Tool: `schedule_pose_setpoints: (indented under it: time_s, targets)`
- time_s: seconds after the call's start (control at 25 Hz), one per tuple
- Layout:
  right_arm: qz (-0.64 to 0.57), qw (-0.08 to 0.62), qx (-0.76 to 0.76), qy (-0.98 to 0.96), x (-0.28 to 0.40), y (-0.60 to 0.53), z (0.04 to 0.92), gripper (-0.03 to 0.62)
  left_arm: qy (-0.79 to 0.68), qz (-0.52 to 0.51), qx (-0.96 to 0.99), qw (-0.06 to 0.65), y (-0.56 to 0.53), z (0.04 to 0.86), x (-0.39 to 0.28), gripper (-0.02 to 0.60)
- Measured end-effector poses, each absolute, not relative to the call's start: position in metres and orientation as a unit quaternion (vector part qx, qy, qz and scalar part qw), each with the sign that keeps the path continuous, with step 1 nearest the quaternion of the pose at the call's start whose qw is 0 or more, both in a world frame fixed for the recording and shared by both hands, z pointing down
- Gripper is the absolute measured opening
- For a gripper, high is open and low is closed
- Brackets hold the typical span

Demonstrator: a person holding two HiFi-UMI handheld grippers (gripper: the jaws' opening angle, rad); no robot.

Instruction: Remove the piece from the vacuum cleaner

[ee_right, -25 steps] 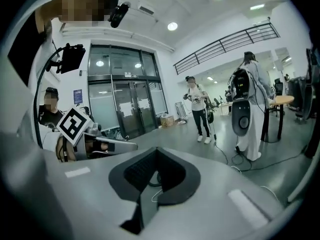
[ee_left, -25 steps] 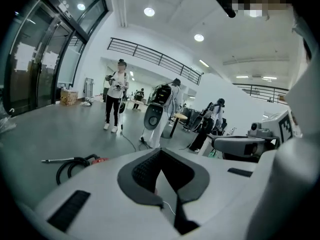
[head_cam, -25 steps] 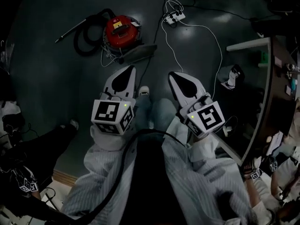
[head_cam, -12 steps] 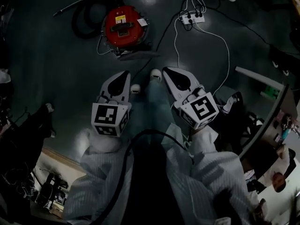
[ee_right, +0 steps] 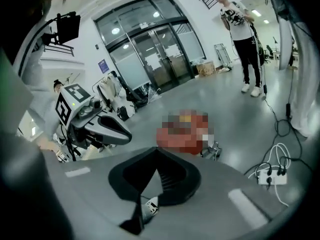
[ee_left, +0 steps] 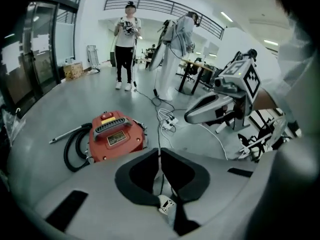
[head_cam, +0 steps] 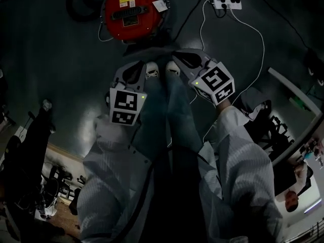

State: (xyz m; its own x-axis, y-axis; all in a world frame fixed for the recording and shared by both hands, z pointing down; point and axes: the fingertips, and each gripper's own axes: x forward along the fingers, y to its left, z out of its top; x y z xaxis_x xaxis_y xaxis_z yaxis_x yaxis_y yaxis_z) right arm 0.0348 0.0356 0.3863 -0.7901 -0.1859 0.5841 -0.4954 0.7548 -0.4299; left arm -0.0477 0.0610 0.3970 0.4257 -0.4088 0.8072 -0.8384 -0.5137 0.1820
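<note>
The red round vacuum cleaner point(head_cam: 132, 11) stands on the dark floor at the top of the head view, with a black handle on its lid and a black hose point(ee_left: 72, 149) coiled at its left. A small grey fitting point(ee_right: 214, 151) sticks out at its side. My left gripper point(head_cam: 136, 71) is shut and empty, a little short of the canister. My right gripper point(head_cam: 178, 57) hangs beside it, also shut and empty. In the left gripper view the vacuum point(ee_left: 116, 140) lies just beyond the closed jaws. A mosaic patch covers it in the right gripper view.
A white power strip point(head_cam: 226, 2) with a white cable lies on the floor right of the vacuum. My own white shoes point(head_cam: 152, 74) stand between the grippers. A desk edge point(head_cam: 298, 85) runs at the right. A person point(ee_left: 126, 49) stands farther off.
The view has closed in on the vacuum, which now sits larger at the top edge. Both grippers have come closer to it and stay shut.
</note>
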Motion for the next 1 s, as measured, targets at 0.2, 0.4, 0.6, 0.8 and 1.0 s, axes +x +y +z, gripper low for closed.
schedule_pose_setpoints:
  time_s: [0.2, 0.4, 0.6, 0.8, 1.0]
  targets:
    - [0.356, 0.29, 0.213, -0.863, 0.032, 0.026, 0.473, -0.008, -0.341, 0.425, 0.801, 0.246, 0.062, 0.472, -0.056, 0.04]
    - [0.453, 0.256, 0.212, -0.827, 0.014, 0.006, 0.508, -0.002, -0.304, 0.465, 0.81, 0.189, 0.058, 0.513, -0.052, 0.147]
    - [0.544, 0.179, 0.22, -0.79, -0.006, -0.029, 0.505, 0.014, -0.231, 0.533, 0.806, 0.11, 0.063, 0.544, -0.04, 0.19]
    - [0.565, 0.205, 0.219, -0.769, -0.017, -0.048, 0.518, 0.029, -0.206, 0.57, 0.794, 0.054, 0.059, 0.563, -0.039, 0.204]
    - [0.663, 0.179, 0.184, -0.703, -0.03, -0.043, 0.533, 0.181, -0.183, 0.579, 0.794, 0.042, 0.063, 0.577, -0.034, 0.216]
